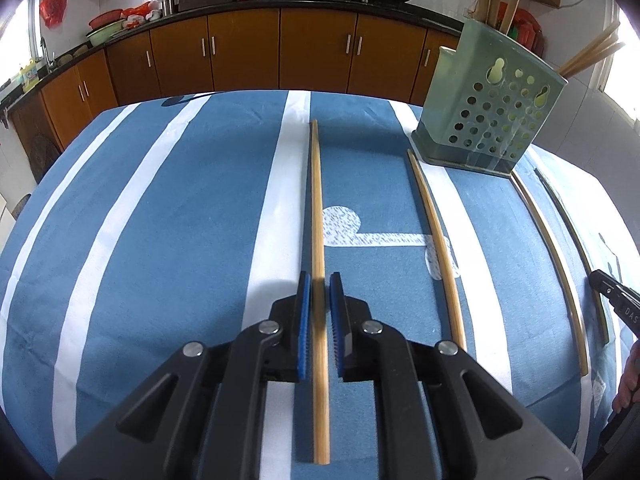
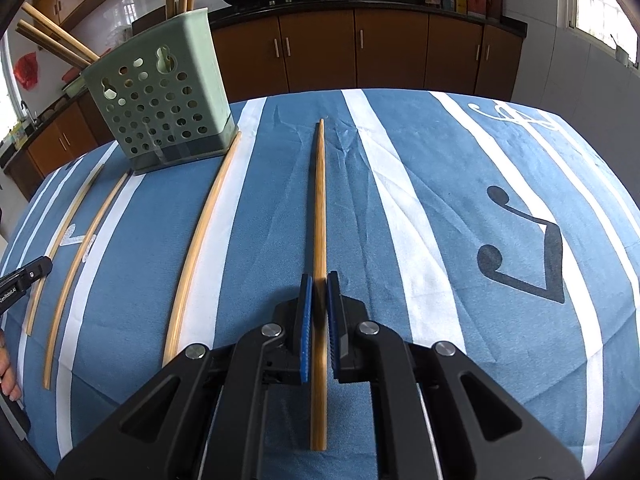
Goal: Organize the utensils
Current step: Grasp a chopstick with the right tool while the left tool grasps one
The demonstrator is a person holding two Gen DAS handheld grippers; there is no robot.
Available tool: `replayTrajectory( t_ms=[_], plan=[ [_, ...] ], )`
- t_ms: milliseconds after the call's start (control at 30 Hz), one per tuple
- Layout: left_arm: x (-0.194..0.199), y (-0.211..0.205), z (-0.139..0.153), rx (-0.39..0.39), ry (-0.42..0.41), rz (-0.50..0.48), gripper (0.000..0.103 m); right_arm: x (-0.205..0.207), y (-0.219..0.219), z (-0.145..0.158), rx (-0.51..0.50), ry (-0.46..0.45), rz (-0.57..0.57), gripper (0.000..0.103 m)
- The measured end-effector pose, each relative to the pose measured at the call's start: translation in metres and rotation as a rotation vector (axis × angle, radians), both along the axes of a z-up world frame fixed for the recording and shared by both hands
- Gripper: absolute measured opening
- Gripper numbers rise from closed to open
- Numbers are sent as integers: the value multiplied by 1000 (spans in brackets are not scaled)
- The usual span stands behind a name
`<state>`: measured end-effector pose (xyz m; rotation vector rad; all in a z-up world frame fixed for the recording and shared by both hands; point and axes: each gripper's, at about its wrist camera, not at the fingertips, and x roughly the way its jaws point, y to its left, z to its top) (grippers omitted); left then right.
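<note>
Both grippers are pointed steeply down toward the table. The left gripper (image 1: 319,280) is pinched on a bamboo chopstick (image 1: 317,208), blue pads (image 1: 305,320) closed against its sides. The right gripper (image 2: 319,280) is likewise clamped on another chopstick (image 2: 319,200).

Each held stick is pale, straight and tapered, with its thin tip directed away from the camera toward the far edge of the cloth. The green perforated holder (image 1: 486,120) is used as landmark: the left gripper's stick is seen to its left, the right gripper's stick to its right. Three loose chopsticks (image 2: 200,236) are laid on the cloth in front of the holder, one touching its base. More sticks are stood inside it.

The table is covered by a blue-and-white striped cloth (image 2: 460,200); brown kitchen cabinets (image 1: 240,52) are seen behind.
</note>
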<state>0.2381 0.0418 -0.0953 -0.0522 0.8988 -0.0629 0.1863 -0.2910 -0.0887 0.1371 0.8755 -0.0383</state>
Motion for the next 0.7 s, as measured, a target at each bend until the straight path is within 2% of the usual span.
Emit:
replayTrajectory(
  t_ms=[700],
  plan=[
    [1,0,0,-1,0,1,12,0,-2,0,14,-1,-1,9]
  ],
)
